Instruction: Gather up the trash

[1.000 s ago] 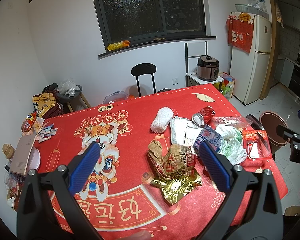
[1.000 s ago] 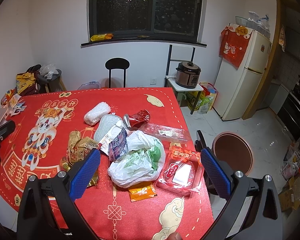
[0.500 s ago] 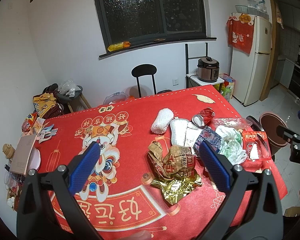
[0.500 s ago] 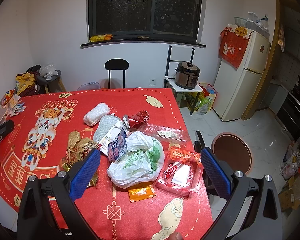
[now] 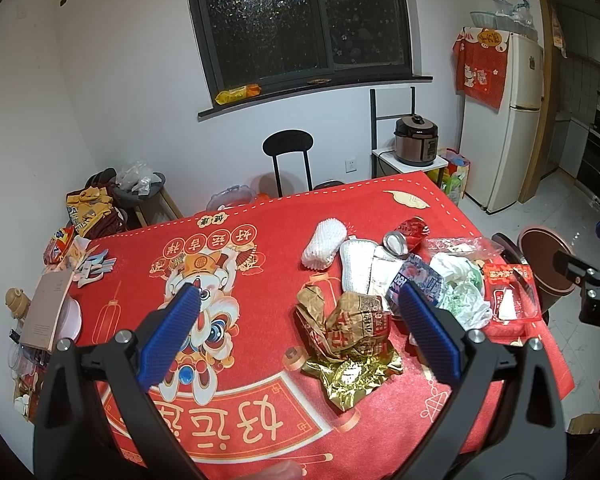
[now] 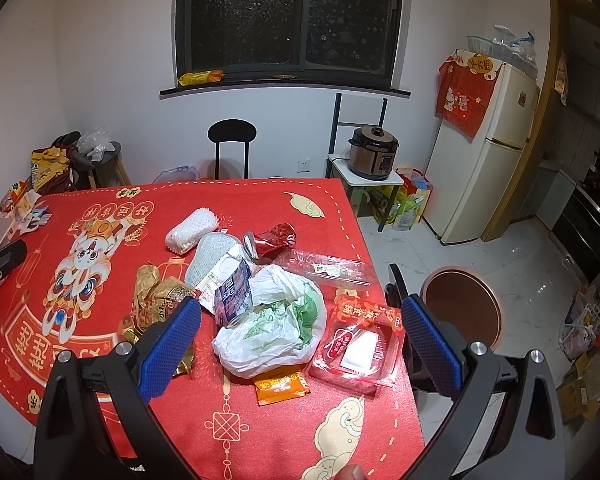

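Note:
Trash lies in a heap on the red tablecloth [image 5: 260, 360]: crumpled brown and gold wrappers [image 5: 352, 332], a white foam net [image 5: 324, 242], a crushed red can [image 6: 270, 240], a white and green plastic bag [image 6: 272, 328], a red plastic tray [image 6: 360, 346], a clear plastic box [image 6: 328, 268] and an orange sachet [image 6: 280, 388]. My left gripper [image 5: 296, 324] is open and empty above the table, just left of the wrappers. My right gripper [image 6: 300, 332] is open and empty, above the plastic bag and tray.
A round brown-lidded bin [image 6: 460, 308] stands on the floor by the table's right edge. A black chair [image 6: 232, 140] is behind the table. A fridge [image 6: 488, 152] and a rice cooker [image 6: 374, 152] stand to the right. Books and clutter [image 5: 48, 300] lie at the table's left end.
Both views have shifted very slightly; the grippers stay open and empty, and the trash has not moved.

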